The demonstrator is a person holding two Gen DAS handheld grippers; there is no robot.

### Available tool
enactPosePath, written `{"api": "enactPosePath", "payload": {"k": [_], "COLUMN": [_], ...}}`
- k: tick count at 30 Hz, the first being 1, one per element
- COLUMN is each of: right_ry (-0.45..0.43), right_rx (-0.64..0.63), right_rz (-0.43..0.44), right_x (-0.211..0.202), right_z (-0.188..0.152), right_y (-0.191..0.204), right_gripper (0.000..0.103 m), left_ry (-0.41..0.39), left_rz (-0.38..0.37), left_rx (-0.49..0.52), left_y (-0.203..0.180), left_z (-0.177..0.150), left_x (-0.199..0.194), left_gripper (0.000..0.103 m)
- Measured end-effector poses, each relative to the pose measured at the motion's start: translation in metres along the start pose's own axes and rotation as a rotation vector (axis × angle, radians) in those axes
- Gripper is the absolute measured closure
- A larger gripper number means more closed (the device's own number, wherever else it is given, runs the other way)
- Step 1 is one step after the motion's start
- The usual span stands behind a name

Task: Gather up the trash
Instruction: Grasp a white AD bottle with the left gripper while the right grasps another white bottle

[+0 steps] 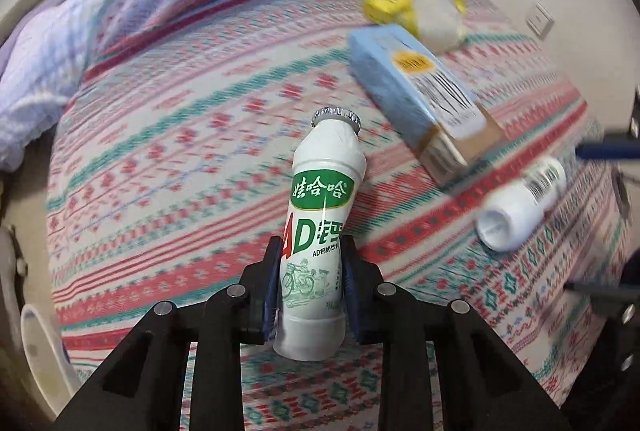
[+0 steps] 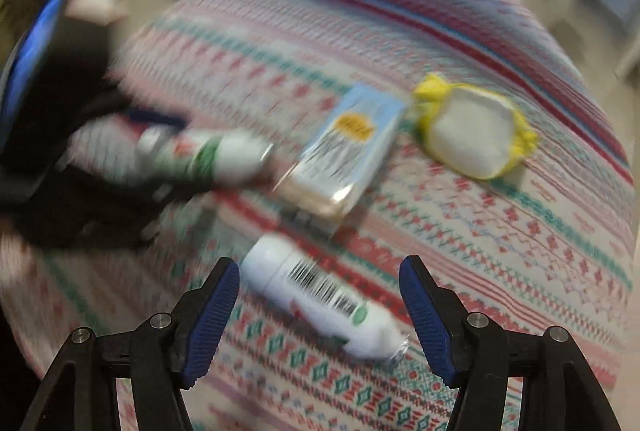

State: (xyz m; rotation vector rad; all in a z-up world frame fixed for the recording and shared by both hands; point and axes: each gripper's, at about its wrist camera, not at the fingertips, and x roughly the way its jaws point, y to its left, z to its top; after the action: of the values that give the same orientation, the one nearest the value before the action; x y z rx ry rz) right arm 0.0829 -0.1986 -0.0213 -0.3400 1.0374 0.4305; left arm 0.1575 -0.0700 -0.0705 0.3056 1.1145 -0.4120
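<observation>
Left view: my left tongs (image 1: 310, 273) pinch a green-labelled milk bottle (image 1: 320, 207) above the patterned bedspread (image 1: 180, 159). Right view: my right tongs (image 2: 319, 285) gape wide, empty, around a second white bottle (image 2: 320, 295) lying flat, near the blue carton (image 2: 348, 147).

A white drink bottle with a green label (image 1: 316, 231) stands clamped between the left tool's (image 1: 312, 255) pads, foil cap away from it. A second white bottle (image 2: 320, 295) lies on its side between the right tool's (image 2: 320, 295) spread pads, untouched. Beyond lie a blue carton (image 2: 348, 147) and a yellow-edged wrapper (image 2: 472, 131).
</observation>
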Motion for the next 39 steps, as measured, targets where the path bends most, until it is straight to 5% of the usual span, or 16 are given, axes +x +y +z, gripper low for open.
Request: {"api": "enactPosePath", "payload": {"k": [5, 16, 19, 20, 26, 39], "right_ry": [0.037, 0.152, 0.211, 0.205, 0.03, 0.009], "right_rx": [-0.203, -0.313, -0.303, -0.261, -0.169, -0.147], "right_rz": [-0.03, -0.077, -0.078, -0.055, 0.083, 0.147], "right_x": [0.015, 0.058, 0.075, 0.071, 0.027, 0.044], "right_z": [-0.009, -0.013, -0.011, -0.007, 0.013, 0.027], "right_y": [0.025, 0.04, 0.039, 0.035, 0.049, 0.102], "right_gripper": [0.032, 0.032, 0.053, 0.061, 0.063, 0.063], "left_ry": [-0.044, -0.062, -0.083, -0.09, -0.103, -0.138], "left_rz": [-0.06, -0.081, -0.096, -0.096, -0.096, -0.093], "left_rx": [-0.091, -0.21, -0.246, -0.253, -0.308, -0.41], "left_y": [0.021, 0.046, 0.056, 0.058, 0.077, 0.123], "left_z": [-0.004, -0.027, -0.032, -0.035, -0.05, -0.083], "left_x": [-0.022, -0.044, -0.054, -0.057, -0.067, -0.082], "left_gripper": [0.074, 0.074, 0.074, 0.074, 0.074, 0.074]}}
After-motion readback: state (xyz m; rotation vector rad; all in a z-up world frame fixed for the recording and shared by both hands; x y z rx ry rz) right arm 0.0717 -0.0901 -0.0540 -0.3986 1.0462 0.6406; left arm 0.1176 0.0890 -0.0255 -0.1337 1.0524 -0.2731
